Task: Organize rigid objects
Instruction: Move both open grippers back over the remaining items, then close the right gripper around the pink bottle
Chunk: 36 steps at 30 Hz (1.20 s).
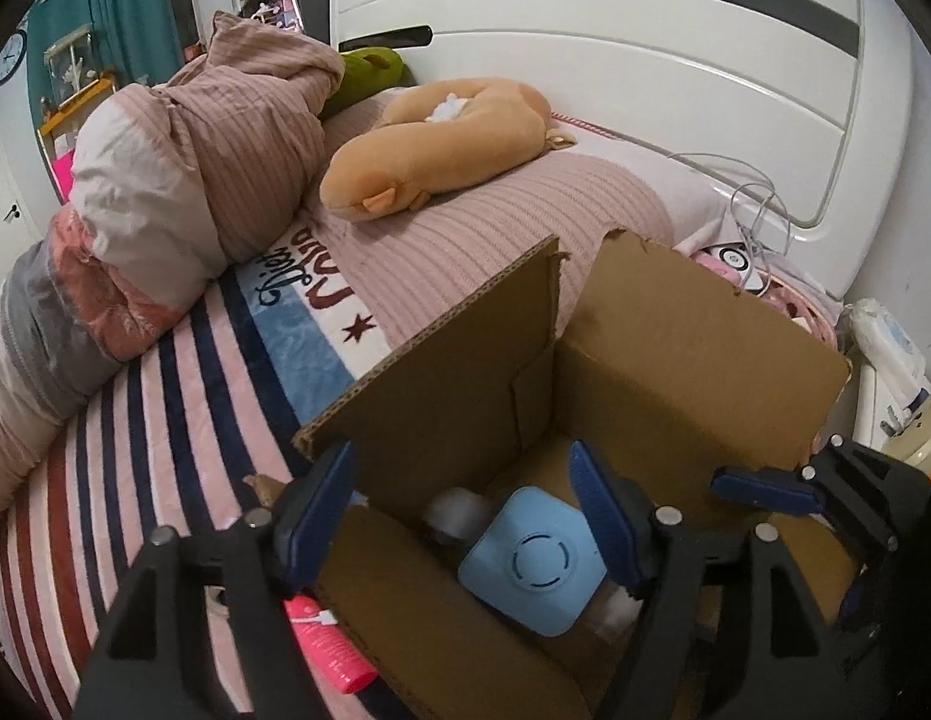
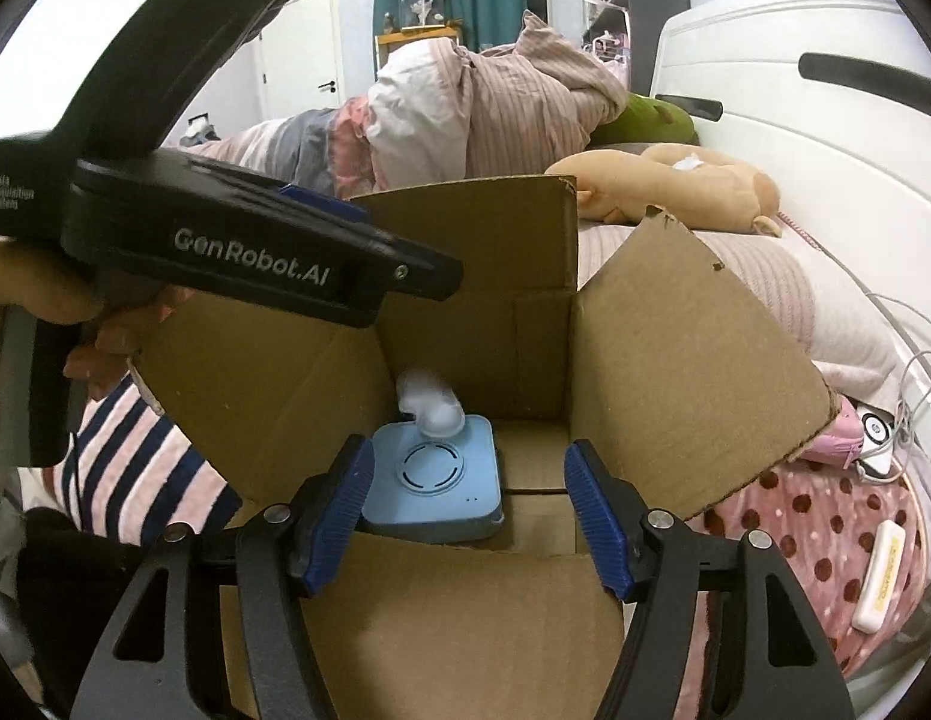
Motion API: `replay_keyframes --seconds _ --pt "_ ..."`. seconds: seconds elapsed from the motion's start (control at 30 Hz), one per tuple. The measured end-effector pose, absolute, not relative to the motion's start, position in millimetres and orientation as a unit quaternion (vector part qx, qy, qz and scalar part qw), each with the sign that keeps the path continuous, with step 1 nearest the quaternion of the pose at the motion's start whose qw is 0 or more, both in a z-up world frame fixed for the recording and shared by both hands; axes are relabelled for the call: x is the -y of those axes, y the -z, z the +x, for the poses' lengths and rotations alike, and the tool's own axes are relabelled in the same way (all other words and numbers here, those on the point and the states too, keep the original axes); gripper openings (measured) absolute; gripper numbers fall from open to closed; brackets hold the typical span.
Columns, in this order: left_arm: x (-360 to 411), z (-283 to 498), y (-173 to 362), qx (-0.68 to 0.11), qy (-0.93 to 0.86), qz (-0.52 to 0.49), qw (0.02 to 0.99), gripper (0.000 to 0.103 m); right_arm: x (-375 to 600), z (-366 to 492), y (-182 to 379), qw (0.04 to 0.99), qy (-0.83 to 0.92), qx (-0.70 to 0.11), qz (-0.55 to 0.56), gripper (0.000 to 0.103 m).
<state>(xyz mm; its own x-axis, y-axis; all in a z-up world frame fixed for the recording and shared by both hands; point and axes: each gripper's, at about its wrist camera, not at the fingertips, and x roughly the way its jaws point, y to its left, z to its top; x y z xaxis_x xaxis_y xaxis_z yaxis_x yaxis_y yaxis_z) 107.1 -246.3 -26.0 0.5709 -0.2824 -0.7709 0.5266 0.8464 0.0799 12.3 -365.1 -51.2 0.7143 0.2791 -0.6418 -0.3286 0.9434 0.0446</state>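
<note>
An open cardboard box [image 1: 693, 354] [image 2: 675, 360] stands on the bed. Inside lies a light blue square device [image 1: 534, 564] [image 2: 432, 483], with a blurred white bottle-like object [image 2: 432, 408] [image 1: 456, 513] resting by it. My left gripper [image 1: 465, 522] is open and empty over the box's near left corner. My right gripper [image 2: 468, 504] is open and empty just above the box opening, and its fingers [image 1: 759, 489] show at the right of the left wrist view. The left gripper's black body [image 2: 255, 246] crosses the right wrist view at upper left.
A pink tube [image 1: 330, 642] lies on the striped blanket [image 1: 165, 420] left of the box. A cream bar-shaped object [image 2: 882, 576] lies on the dotted pink cloth to the right. A tan plush [image 1: 441, 138], rolled duvet [image 1: 195, 138], cables [image 1: 759, 222] and white headboard [image 1: 645, 60] lie beyond.
</note>
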Motion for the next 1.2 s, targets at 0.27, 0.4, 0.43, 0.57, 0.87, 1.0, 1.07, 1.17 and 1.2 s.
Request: replay_keyframes --seconds 0.27,0.4,0.43,0.57,0.87,1.0,1.07,1.17,1.2 --pt "205 85 -9 -0.363 0.233 0.11 0.895 0.07 357 1 34 0.93 -0.181 -0.319 -0.026 0.063" --pt "166 70 -25 -0.343 0.212 0.092 0.91 0.071 342 -10 14 0.937 -0.196 -0.287 -0.022 0.063" --pt "155 67 -27 -0.339 0.208 0.087 0.913 0.071 335 -13 8 0.938 -0.201 -0.28 -0.023 0.063" --pt "99 52 -27 -0.324 0.167 0.07 0.929 0.071 301 -23 -10 0.939 -0.228 -0.254 -0.04 0.063" --pt "-5 43 27 -0.337 0.096 0.033 0.936 0.074 202 -16 12 0.899 -0.311 -0.296 -0.081 0.063" --pt "-26 55 60 -0.351 0.098 0.021 0.931 0.074 168 -23 33 0.902 -0.281 -0.286 -0.159 0.065" --pt "-32 63 74 -0.358 0.106 0.013 0.928 0.074 157 -24 39 0.902 -0.267 -0.28 -0.192 0.065" --pt "-34 79 88 -0.371 0.109 0.012 0.922 0.074 147 -18 44 0.898 -0.272 -0.288 -0.193 0.064" --pt "-33 84 91 -0.371 0.113 0.014 0.922 0.074 145 -14 44 0.896 -0.272 -0.291 -0.194 0.064"
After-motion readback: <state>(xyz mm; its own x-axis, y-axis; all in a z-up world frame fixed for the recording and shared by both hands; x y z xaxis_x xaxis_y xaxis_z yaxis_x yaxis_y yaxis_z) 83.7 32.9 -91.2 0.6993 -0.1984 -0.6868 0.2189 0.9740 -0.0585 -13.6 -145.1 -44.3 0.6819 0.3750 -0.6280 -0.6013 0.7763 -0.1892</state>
